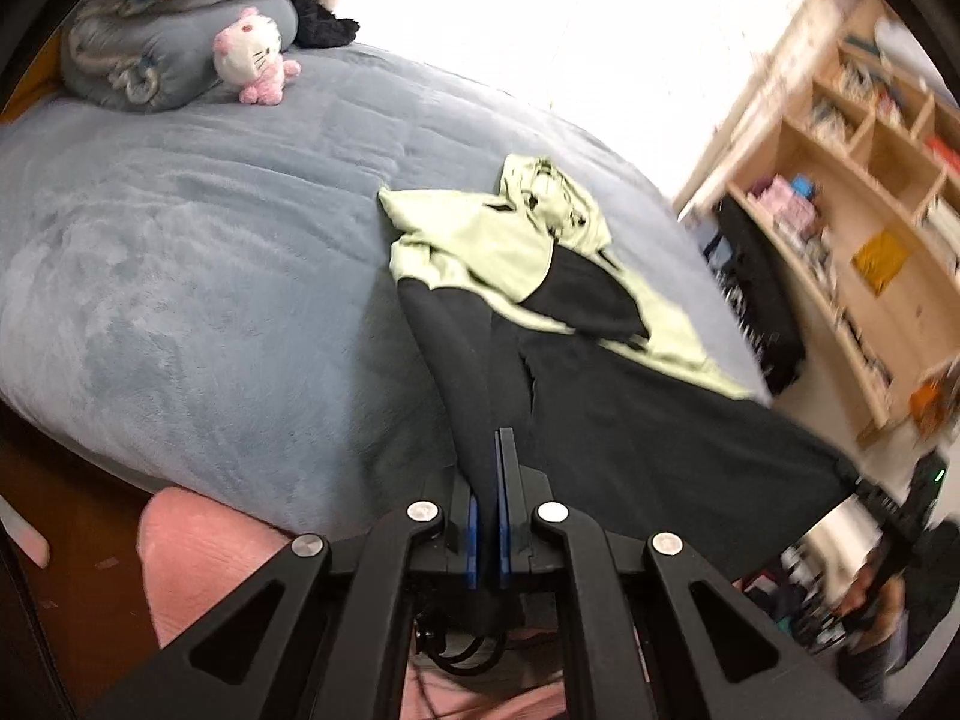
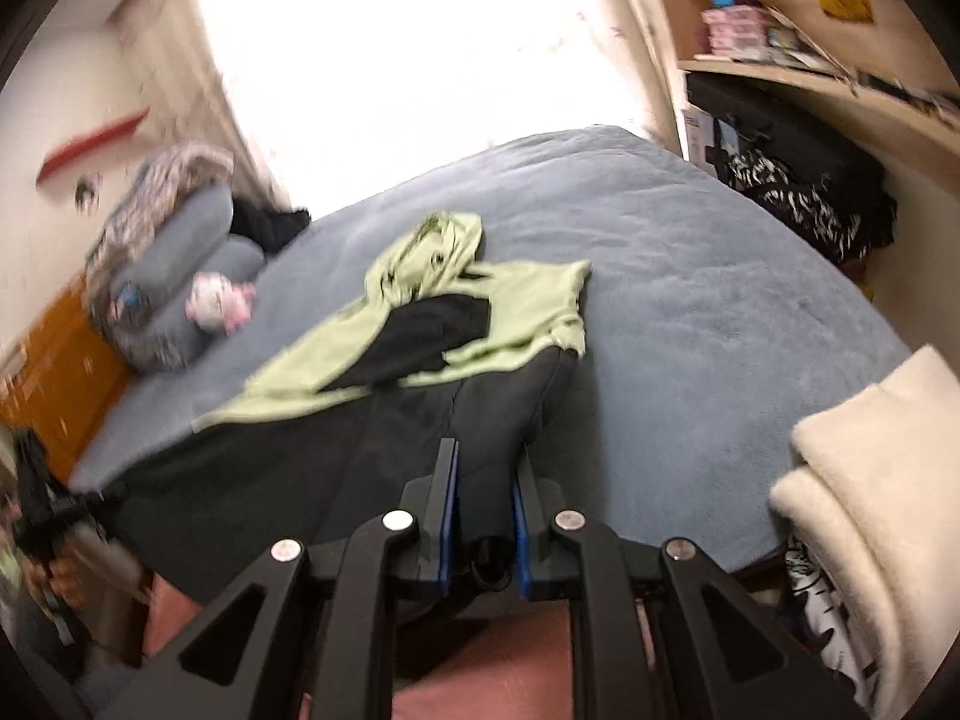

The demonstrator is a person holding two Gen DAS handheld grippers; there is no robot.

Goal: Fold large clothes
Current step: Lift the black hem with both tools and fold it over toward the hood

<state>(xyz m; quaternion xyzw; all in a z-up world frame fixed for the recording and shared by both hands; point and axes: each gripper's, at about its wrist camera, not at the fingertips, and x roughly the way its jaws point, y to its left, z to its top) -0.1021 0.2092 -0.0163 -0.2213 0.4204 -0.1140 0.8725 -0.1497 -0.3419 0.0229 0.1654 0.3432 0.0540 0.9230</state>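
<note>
At the far left of the left wrist view, rolled grey bedding (image 1: 174, 54) and a pink-and-white plush cat (image 1: 249, 54) sit at the head of the blue-grey bed (image 1: 180, 252). Toward the middle lies the task's garment (image 1: 540, 300), a large black-and-pale-green piece of clothing spread lengthwise down the bed with its green hooded end away from the cameras. The left gripper (image 1: 501, 450) has its jaws pressed together on a black fold of the garment's near edge. Further right, across the black hem, the right gripper (image 2: 486, 468) has its jaws clamped on a thicker bunch of the same dark cloth. Past it, at the right edge, a cream blanket (image 2: 870, 480) lies folded on the bed corner, and wooden shelves (image 2: 840, 78) stand beyond.

The step in hand appears to be the first fold: both near corners are pinched and the hem looks raised off the bed. The next move likely calls for carrying both corners forward together, level and evenly spaced, to lay the black half over the green half without dragging the whole garment along.
</note>
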